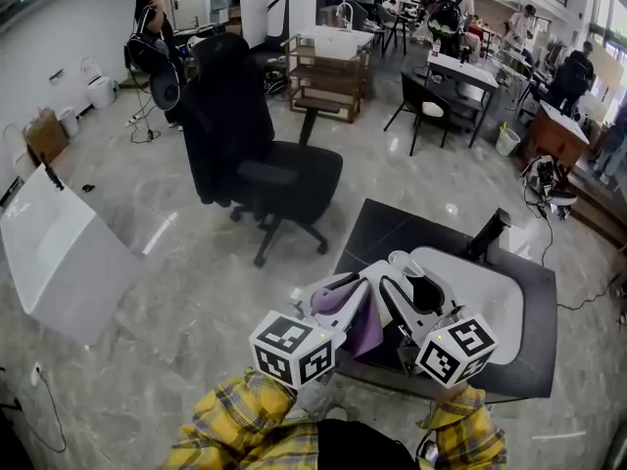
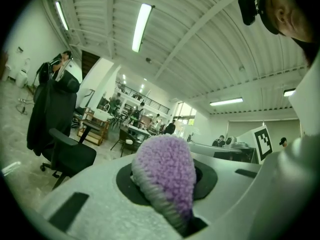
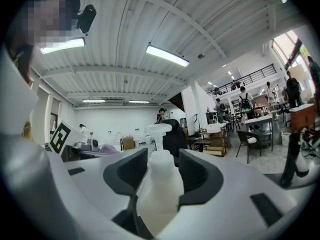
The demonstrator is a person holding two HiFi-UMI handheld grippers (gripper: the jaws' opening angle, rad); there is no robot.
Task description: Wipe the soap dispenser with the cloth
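Your head view is bright and evenly lit. Daylight enters through windows (image 1: 600,8) at upper right, and the glossy floor (image 1: 186,262) carries pale streaks of reflected light. Shadow under the chair (image 1: 279,179) is soft. Straight lines bow toward the frame edges.

In both gripper views the ceiling tubes (image 2: 142,26) are the light sources, and they burn out to white. A black vignette rings each frame, and fisheye curvature bends the ceiling ribs (image 2: 200,49). The left gripper view has a greenish cast.

The cloth (image 2: 167,176) sits close to the lens yet stays fairly sharp. The dispenser (image 3: 160,189) is soft and washed out.
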